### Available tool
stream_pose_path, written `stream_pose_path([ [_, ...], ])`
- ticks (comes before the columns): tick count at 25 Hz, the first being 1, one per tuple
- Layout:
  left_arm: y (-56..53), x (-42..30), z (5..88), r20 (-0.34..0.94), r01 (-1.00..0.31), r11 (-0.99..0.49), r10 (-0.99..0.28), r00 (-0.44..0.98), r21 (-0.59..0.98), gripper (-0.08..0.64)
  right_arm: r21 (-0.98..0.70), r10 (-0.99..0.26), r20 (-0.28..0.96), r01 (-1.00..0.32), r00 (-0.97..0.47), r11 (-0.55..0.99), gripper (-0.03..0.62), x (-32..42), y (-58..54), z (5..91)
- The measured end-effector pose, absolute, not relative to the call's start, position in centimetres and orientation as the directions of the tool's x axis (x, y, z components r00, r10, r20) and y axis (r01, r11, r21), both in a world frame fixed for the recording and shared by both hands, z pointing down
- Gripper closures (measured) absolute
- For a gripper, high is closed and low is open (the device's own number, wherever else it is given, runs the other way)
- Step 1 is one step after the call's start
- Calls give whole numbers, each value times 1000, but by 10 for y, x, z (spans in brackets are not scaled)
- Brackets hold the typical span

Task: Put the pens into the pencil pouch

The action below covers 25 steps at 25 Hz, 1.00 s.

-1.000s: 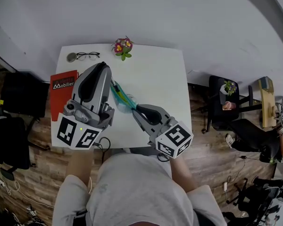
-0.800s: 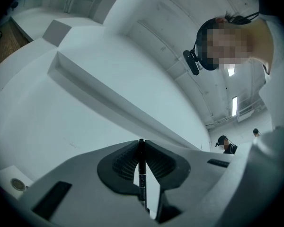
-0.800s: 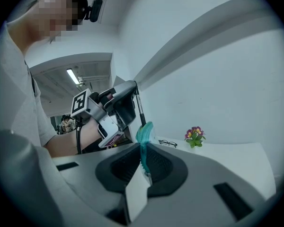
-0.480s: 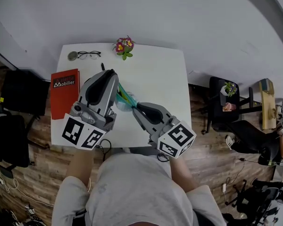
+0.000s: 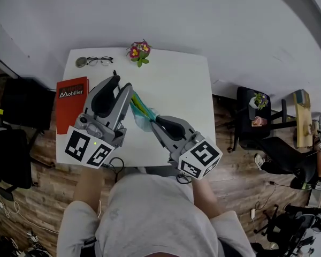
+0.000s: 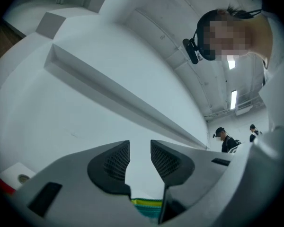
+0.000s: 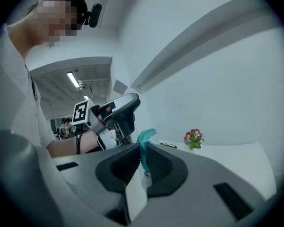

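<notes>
**Head view:** white table (image 5: 176,79) fills mid-frame. The pencil pouch (image 5: 144,118), teal and see-through, sits at frame centre btwn the two claws, over the table. The right claw (image 5: 156,122) reaches in from lower right and has the pouch's near end. The left claw (image 5: 123,84) comes from lower left, w/ its tips beside the pouch's upper-left end. There's a yellow-green striped bundle (image 5: 137,103) at that upper end. It's prob the pens going in, but too small here to be sure. Glasses (image 5: 99,62) and potted flowers (image 5: 139,51) are along the table's top edge, and a red book (image 5: 70,103) is at its left edge.

**Left gripper view:** the left claw (image 6: 139,146) is spread and its jaws have just been opening. Nothing is btwn the pads, only bare wall behind. The striped yellow-green edge (image 6: 144,204) shows at bottom centre, below the jaws' root and clear of the pads.

**Right gripper view:** the right claw (image 7: 142,159) is pressed together on the pouch's teal zip edge (image 7: 146,138), which sticks up past the tips at centre. A white tag (image 7: 136,195) hangs from it toward the bottom of the frame. The left gripper shows centre-left, w/ the flowers mid-right.

**Handling:** the pouch looks light, soft and floppy, w/ thin film that's likely slick. The mouth will prob sag shut unless it's held. The zip band is the firmest part, so pinch there, close to the open end, as the right claw does. The pens should be light, stiff, smooth and prone to roll. Take them mid-barrel and feed them in end-first.
</notes>
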<state>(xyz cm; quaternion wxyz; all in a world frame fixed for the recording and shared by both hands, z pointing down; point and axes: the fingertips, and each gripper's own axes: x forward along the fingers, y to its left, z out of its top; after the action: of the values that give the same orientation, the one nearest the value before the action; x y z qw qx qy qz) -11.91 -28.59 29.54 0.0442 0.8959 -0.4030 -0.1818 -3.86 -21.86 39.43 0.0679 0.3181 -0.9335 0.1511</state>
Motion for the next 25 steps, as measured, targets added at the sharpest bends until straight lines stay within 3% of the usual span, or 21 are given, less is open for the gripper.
stream_pose_path([
  [4, -307, -160, 322, -196, -766, -541, -840, 505, 346, 448, -260, -590, 223, -631, -776, 731, 535, -28, -220, 400],
  [10, -323, -191, 407, 94, -837, -366, -895, 437, 407, 523, -277, -603, 226, -644, -765, 713, 535, -12, -228, 408],
  [25, -413, -172, 528, 516, -909, -195, -771, 375, 369, 531, -331, -602, 227, -642, -765, 691, 535, 22, -261, 423],
])
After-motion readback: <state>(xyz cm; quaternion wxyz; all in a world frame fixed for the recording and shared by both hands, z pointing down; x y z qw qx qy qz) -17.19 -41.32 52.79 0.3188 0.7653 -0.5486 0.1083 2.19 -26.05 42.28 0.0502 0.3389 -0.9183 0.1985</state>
